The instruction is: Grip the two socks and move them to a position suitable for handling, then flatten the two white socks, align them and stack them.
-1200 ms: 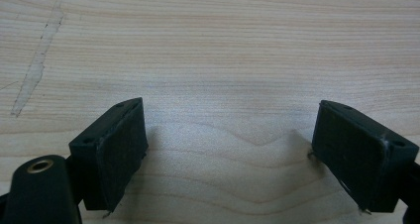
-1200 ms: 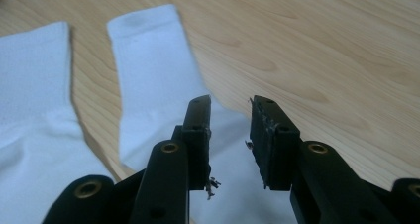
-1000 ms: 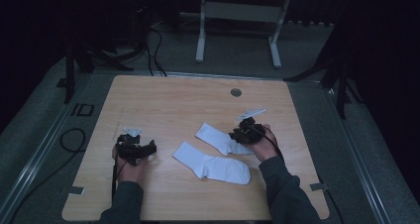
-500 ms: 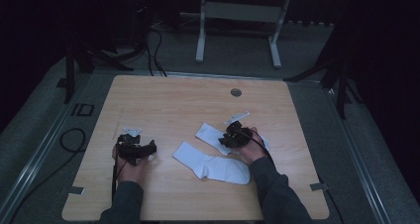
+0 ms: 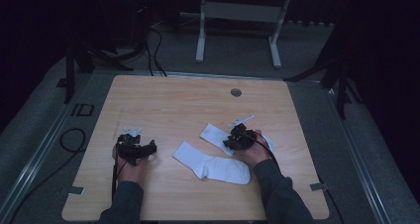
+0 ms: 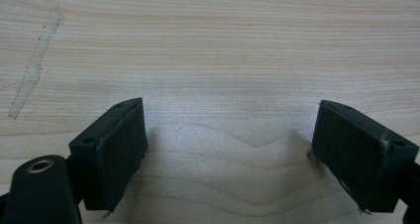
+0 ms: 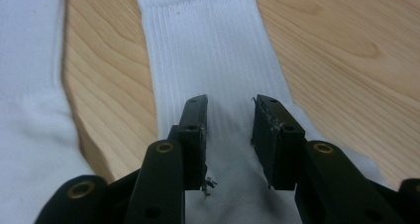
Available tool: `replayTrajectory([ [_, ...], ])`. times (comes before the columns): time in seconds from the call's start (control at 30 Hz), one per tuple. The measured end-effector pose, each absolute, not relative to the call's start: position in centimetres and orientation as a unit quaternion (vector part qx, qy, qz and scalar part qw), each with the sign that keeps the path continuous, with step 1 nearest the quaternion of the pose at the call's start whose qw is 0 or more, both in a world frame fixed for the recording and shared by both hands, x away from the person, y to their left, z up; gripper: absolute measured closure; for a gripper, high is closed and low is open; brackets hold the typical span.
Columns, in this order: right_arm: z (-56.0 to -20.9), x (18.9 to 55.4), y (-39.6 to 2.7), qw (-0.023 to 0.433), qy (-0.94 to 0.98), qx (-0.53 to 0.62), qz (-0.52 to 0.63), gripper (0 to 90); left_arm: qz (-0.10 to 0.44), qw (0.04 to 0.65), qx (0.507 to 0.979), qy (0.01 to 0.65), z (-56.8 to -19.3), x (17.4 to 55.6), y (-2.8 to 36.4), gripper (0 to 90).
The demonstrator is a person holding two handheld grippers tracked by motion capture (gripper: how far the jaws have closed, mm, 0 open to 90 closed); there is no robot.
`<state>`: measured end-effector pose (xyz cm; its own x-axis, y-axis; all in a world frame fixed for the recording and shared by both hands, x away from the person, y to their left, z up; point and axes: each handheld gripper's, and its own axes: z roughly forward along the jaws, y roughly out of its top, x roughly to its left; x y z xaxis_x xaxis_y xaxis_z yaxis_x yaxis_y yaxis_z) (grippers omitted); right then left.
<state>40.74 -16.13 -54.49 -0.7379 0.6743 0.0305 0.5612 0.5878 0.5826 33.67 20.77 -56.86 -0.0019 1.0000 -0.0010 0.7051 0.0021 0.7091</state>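
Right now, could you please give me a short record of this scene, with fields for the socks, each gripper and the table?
socks: two white socks lying flat, near sock, far sock
right gripper: down over the far sock, jaws partly apart, cloth between them, no pinch to be seen
left gripper: jaws wide apart over bare wood, holding nothing
table: light wood

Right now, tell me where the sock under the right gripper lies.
In the high view the far sock lies right of the table's middle, beside the near sock, with the right gripper over its right end.
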Motion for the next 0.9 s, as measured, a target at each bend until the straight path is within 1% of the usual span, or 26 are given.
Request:
replayTrajectory([
  [0.57, -54.7, 39.5, -20.6, 0.107, 0.863, 0.392, 0.300, 66.0, 0.272, 0.272, 0.651, 0.654, -56.9, 33.7, 20.7, 13.6],
  [0.9, -54.7, 39.0, -21.7, 0.109, 0.857, 0.402, 0.304, 66.0, 0.272, 0.272, 0.651, 0.654, -56.9, 33.7, 20.8, 13.6],
])
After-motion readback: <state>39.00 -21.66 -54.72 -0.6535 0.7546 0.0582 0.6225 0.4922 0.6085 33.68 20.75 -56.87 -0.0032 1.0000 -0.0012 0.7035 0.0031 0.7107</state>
